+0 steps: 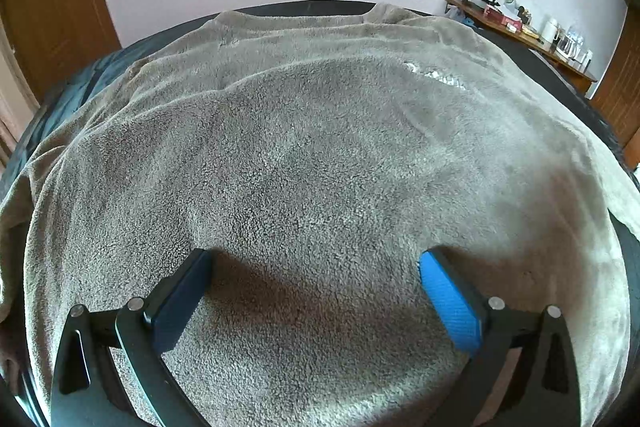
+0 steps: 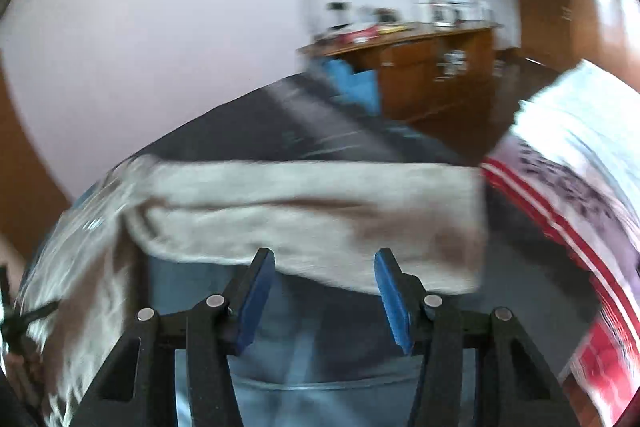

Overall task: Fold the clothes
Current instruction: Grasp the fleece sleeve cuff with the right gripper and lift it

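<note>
Across the dark bed (image 1: 552,75) the grey fleece top (image 1: 320,147) lies spread beneath your left gripper (image 1: 316,291), jaws wide and empty, while your right gripper (image 2: 324,291), jaws half spread, seemingly empty through blur, must next pinch its sleeve (image 2: 312,211).

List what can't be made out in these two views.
- Right wrist view: motion blur smears everything; whether the right tool touches the grey sleeve is unclear.
- Red-and-white fabric: blurred and cut by the right edge, kind unknown.
- Left wrist view: white print on the grey garment unreadable; desk items too small.
</note>
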The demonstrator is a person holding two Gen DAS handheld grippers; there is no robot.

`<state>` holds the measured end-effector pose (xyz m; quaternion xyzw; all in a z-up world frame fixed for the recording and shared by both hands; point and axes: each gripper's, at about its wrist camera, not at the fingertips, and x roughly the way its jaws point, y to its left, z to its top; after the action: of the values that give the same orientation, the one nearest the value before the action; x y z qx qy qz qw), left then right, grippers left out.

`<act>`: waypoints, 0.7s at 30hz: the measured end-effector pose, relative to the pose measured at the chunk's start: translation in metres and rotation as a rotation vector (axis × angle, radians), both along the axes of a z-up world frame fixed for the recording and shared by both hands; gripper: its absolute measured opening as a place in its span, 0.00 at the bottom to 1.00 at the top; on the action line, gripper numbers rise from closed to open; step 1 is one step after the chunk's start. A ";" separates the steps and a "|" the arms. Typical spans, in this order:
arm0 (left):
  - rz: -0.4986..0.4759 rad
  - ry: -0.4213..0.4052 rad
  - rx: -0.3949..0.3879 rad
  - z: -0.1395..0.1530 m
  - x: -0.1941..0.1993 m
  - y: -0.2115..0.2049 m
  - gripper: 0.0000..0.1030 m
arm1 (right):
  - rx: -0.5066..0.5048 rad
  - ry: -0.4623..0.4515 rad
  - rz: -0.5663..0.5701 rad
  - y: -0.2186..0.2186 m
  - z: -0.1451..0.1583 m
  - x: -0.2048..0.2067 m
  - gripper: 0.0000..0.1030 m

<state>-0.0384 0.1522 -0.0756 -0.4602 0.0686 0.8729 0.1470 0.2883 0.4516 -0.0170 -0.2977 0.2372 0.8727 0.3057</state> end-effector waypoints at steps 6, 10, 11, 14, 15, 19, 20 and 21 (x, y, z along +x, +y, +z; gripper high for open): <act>0.000 0.002 0.001 0.001 0.003 0.001 1.00 | -0.069 0.025 -0.135 0.048 -0.012 0.028 0.53; 0.000 0.003 0.002 0.002 0.006 0.003 1.00 | -0.103 0.028 -0.157 0.064 -0.020 0.031 0.53; 0.000 0.003 0.002 0.000 0.003 0.003 1.00 | -0.107 0.027 -0.162 0.067 -0.022 0.027 0.53; -0.001 0.003 0.002 0.000 0.002 0.003 1.00 | -0.128 0.035 -0.143 0.074 -0.027 0.020 0.52; -0.002 0.004 0.002 0.000 0.003 0.004 1.00 | -0.137 0.038 -0.133 0.076 -0.029 0.018 0.49; -0.002 0.004 0.003 0.000 0.003 0.004 1.00 | -0.144 0.027 -0.117 0.076 -0.035 0.015 0.36; -0.001 0.004 0.002 0.000 0.004 0.004 1.00 | -0.139 0.021 -0.112 0.076 -0.035 0.015 0.36; -0.001 0.004 0.002 0.000 0.004 0.004 1.00 | -0.131 0.013 -0.108 0.075 -0.035 0.014 0.34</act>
<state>-0.0346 0.1566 -0.0754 -0.4582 0.0681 0.8738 0.1480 0.3020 0.5267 -0.0522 -0.2982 0.3114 0.8395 0.3307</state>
